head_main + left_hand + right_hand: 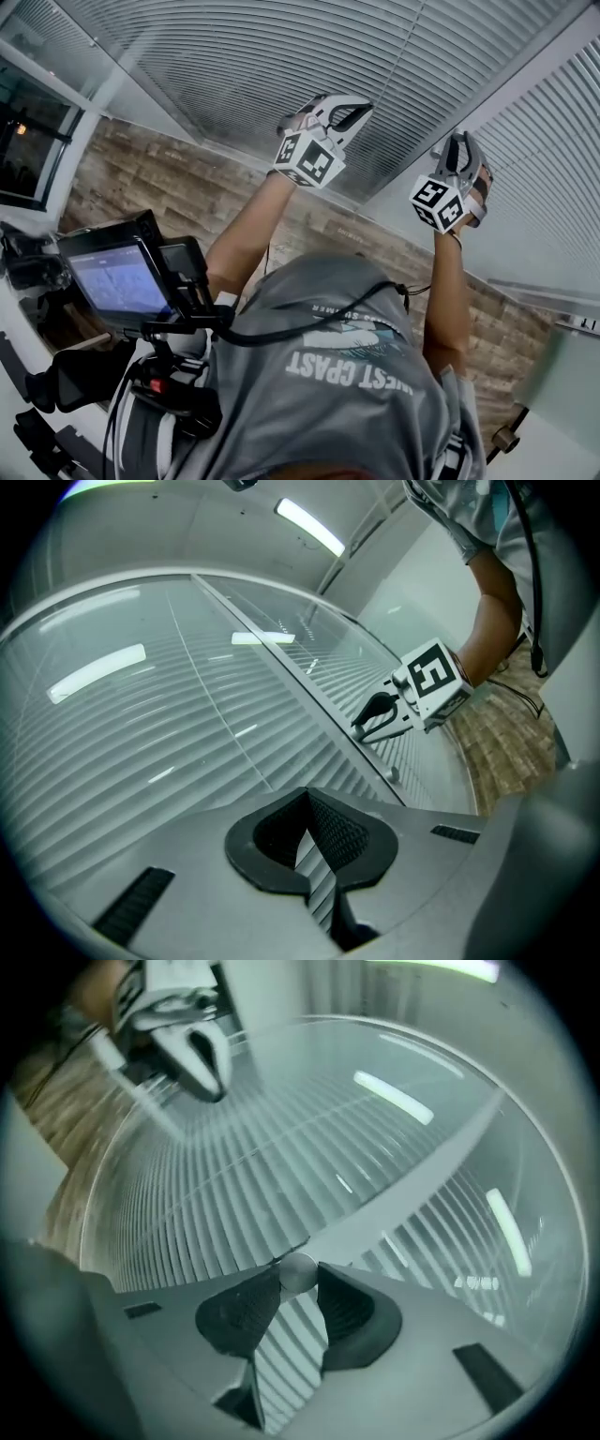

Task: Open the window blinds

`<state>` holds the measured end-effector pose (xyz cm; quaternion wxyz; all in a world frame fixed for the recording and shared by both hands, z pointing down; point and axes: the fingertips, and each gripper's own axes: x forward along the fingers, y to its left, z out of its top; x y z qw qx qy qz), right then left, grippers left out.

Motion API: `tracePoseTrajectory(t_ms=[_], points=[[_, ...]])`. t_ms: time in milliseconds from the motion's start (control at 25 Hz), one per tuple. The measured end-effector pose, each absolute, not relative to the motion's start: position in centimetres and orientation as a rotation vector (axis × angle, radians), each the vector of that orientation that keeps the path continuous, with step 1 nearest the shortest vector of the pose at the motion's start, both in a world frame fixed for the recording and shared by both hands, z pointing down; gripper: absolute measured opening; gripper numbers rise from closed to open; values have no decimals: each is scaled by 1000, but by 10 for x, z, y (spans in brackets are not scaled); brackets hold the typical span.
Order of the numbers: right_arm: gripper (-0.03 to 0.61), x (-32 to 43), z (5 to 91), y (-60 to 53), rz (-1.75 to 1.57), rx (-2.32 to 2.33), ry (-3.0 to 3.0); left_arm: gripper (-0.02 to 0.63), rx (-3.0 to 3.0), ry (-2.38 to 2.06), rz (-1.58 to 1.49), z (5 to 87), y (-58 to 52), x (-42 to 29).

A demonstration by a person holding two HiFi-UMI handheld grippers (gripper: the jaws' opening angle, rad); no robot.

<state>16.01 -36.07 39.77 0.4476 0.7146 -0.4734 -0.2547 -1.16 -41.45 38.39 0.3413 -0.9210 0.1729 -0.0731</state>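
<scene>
White slatted blinds [234,66] cover both panes, round knob [298,1271] at the dividing bar.

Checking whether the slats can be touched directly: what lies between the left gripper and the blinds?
A glass pane: ceiling lights mirror in it over the blinds, clearest in the left gripper view. The left gripper holds nothing.

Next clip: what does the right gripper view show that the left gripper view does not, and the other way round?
Only the right gripper view: a small round knob pinched between the right tongs, and the left tongs from outside, at upper left. Only the left gripper view: the left tongs' tips together on nothing, and the person's forearm and grey shirt. Both: the blinds and the frame bar dividing them.
</scene>
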Motion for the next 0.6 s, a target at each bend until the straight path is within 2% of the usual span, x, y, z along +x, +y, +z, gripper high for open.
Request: tracePoseTrajectory(t_ms=[120,240,320,400,480,600], points=[[120,165,394,-359,-283,2226,-1462,4,-2397,453,-190,383,-415,-12],[120,174,392,-356,292,2635,-1775,4,-2398,451,-186,383,-414,-12],[120,177,393,-355,677,2778,-1950,3,-2399,446,-183,383,-413,-11],[120,180,392,-354,879,2800,-2056,3,-2401,429,-178,383,-411,-8],[121,181,392,-351,760,2707,-2060,4,-2400,404,-174,384,-407,-4],[136,171,389,-347,7,2286,-1668,3,-2401,393,-171,384,-403,-2]])
